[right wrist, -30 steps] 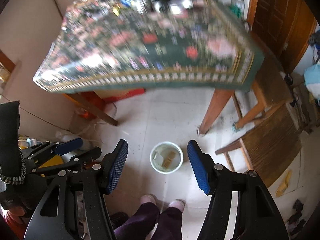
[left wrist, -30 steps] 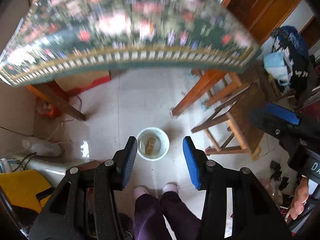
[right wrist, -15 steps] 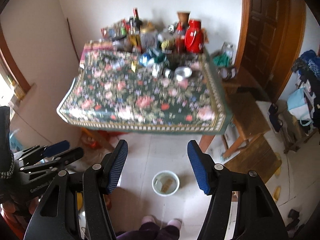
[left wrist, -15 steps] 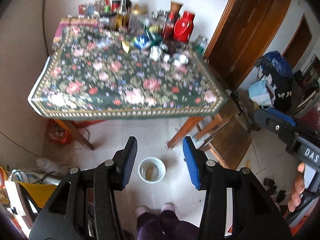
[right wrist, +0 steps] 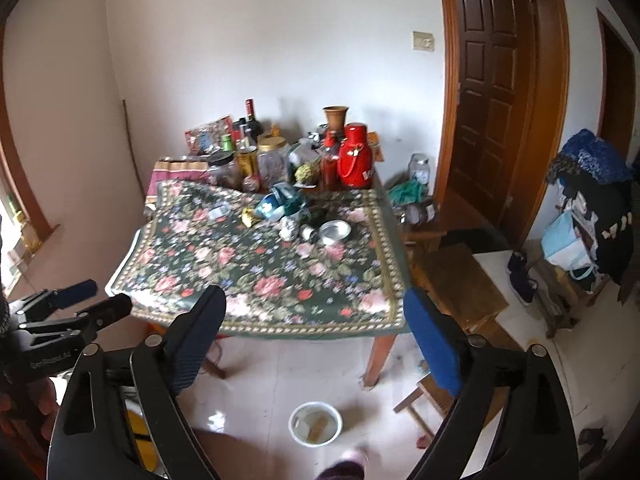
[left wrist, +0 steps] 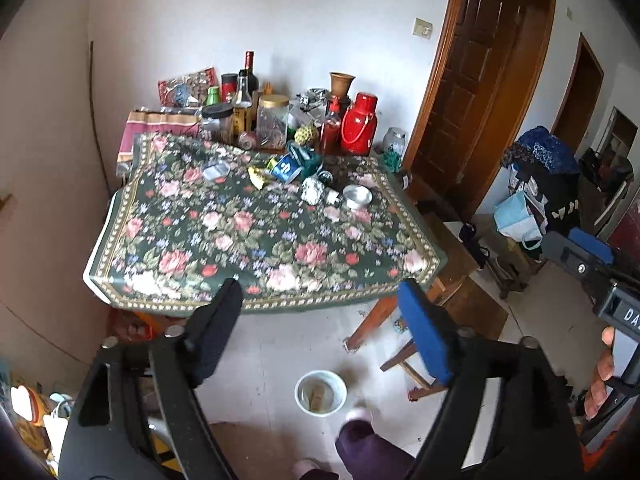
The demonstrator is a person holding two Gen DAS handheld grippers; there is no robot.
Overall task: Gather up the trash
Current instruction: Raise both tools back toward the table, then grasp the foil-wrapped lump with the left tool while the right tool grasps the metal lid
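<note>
White bucket [left wrist: 320, 393] below two grippers, left [left wrist: 320, 332] and right [right wrist: 316, 340], fingers spread, empty.

Bucket [left wrist: 320, 393] on floor before table [left wrist: 256, 240]

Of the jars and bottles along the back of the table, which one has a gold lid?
The clear glass jar near the middle of the back row: it has a gold lid, whereas the jar with the black lid stands to its left and the red thermos to its right.

Held side by side, black left gripper with blue pads [left wrist: 320, 316] and matching black right gripper [right wrist: 316, 320], jaws spread wide, empty.
</note>
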